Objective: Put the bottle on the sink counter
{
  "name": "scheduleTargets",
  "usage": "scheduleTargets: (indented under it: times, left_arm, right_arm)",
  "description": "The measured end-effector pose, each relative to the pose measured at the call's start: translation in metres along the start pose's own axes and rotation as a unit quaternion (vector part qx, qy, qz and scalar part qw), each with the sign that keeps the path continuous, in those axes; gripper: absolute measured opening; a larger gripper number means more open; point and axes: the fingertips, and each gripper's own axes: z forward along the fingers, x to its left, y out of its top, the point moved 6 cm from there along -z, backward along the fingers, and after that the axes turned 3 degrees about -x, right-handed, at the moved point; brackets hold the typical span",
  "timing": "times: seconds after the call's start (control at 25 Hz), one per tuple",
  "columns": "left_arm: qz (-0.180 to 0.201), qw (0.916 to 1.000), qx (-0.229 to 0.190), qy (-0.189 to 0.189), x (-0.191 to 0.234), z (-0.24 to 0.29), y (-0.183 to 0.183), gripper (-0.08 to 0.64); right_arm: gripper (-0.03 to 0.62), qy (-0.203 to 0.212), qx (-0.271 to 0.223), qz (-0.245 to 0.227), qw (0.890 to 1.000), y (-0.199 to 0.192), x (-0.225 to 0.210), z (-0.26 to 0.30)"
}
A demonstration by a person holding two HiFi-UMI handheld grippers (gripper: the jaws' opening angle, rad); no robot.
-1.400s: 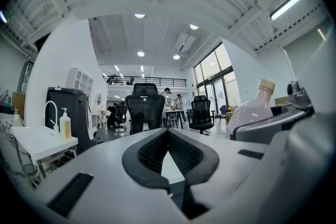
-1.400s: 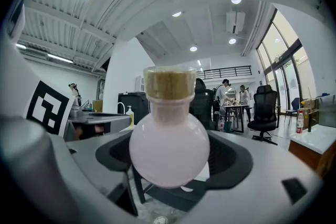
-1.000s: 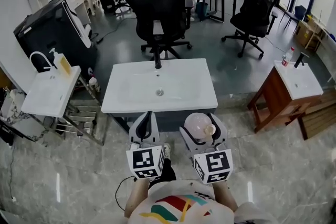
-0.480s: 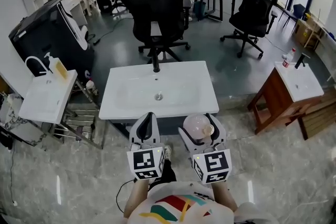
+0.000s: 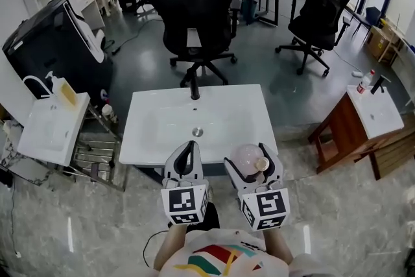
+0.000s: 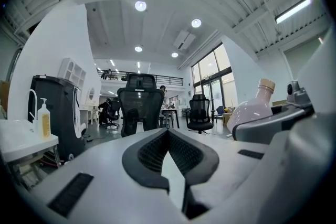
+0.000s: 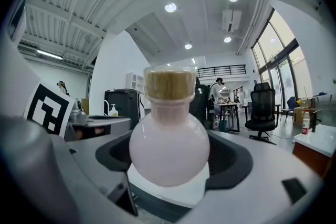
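**Right gripper** [image 5: 247, 157]: jaws clamped on bottle [image 5: 242, 155], one jaw each side of round belly.
**Bottle:** pale pink, globe body, short neck, tan stopper [image 7: 169, 84]. Upright in right gripper view. Held at near-right edge of sink counter [image 5: 144, 139] in head view. Contact w/ counter: cannot tell.
**Left gripper** [image 5: 188, 147]: jaws together, nothing btwn. Just left of right gripper, at counter's near edge, approx centre.
**Sink counter:** white, rectangular, shallow basin. Drain [image 5: 198, 132] in middle, black tap [image 5: 194, 89] at far edge.
**Beyond counter:** black office chair [image 5: 194, 3] close behind tap; second black chair [image 5: 321, 6] further right.
**Left side:** small white sink [image 5: 45, 130] w/ soap dispenser [image 5: 65, 91] on it; black cabinet [image 5: 52, 48] behind.
**Right side:** wooden stand [image 5: 337, 133] w/ white basin on top.
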Motion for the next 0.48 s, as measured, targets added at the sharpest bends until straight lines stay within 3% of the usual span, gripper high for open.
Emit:
scheduleTargets:
  times: [0.48]
  left_arm:
    - [0.002,1.0,-0.003,0.005,0.081,0.127,0.016,0.017]
  right_arm:
    - [0.393,0.0,0.004,-0.018,1.0,0.033,-0.018,0.149]
